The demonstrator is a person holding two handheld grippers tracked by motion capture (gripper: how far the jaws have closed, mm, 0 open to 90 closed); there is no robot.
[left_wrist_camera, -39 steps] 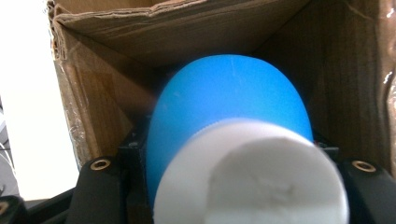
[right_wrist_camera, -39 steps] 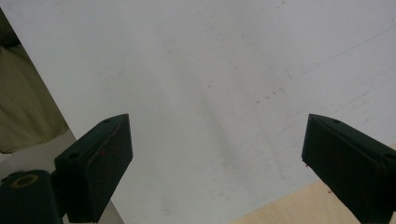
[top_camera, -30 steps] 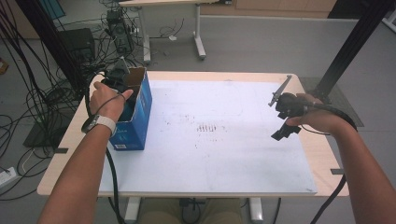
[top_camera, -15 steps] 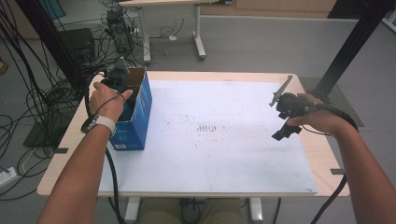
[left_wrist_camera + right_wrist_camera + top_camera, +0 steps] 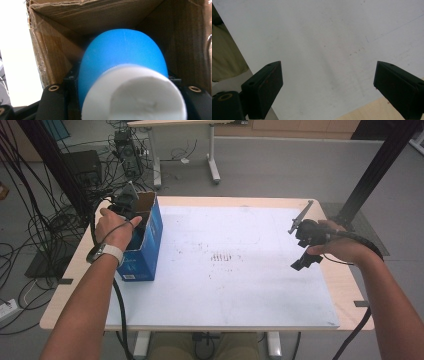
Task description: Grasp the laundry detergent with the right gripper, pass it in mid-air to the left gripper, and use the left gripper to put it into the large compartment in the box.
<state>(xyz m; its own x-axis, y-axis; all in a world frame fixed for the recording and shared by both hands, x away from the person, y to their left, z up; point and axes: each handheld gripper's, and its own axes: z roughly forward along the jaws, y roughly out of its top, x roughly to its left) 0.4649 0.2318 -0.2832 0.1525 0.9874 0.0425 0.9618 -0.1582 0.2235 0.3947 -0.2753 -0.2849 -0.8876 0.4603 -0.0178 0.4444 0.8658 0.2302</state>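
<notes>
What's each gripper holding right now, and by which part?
The left gripper clamps a blue bottle just below its white cap, inside the cardboard box. The right gripper holds nothing.

one box [image 5: 144, 251], one blue-and-white bottle [image 5: 125, 65], two grippers

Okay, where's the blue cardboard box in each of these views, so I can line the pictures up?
High view: the blue box stands on the table's left side, with the left gripper reaching into its open top.
Left gripper view: its brown inner walls surround a blue and white object held between the jaws.
Right gripper view: not in it; open jaws over the white sheet.
Shared landmark: the white sheet, at the left edge in the left gripper view.
</notes>
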